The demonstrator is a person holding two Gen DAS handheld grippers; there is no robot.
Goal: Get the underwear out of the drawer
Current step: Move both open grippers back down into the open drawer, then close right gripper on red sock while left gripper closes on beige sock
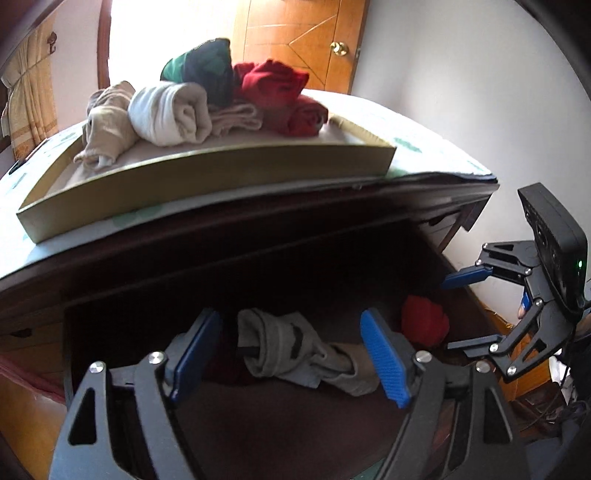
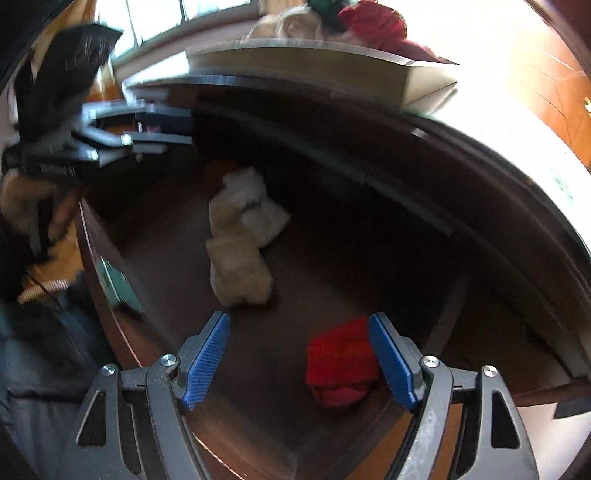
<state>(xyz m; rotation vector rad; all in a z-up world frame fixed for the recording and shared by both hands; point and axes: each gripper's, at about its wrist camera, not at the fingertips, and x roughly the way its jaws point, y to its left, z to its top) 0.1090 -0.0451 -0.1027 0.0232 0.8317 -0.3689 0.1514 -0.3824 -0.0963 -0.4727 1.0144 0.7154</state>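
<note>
Two spread grippers, left (image 1: 291,354) before grey underwear (image 1: 295,350), right (image 2: 299,360) beside red underwear (image 2: 340,363).

Daylight floods in behind my left claw's view, blowing the window (image 1: 147,33) to pure white, while the open drawer (image 1: 258,295) beneath sits in deep shadow, its contents dim. My right claw's view is smeared with motion blur, worst on the left gripper (image 2: 162,133) at the upper left, and glare washes out the tabletop (image 2: 517,122). Both fisheye pictures bend straight edges and darken at the corners.
</note>
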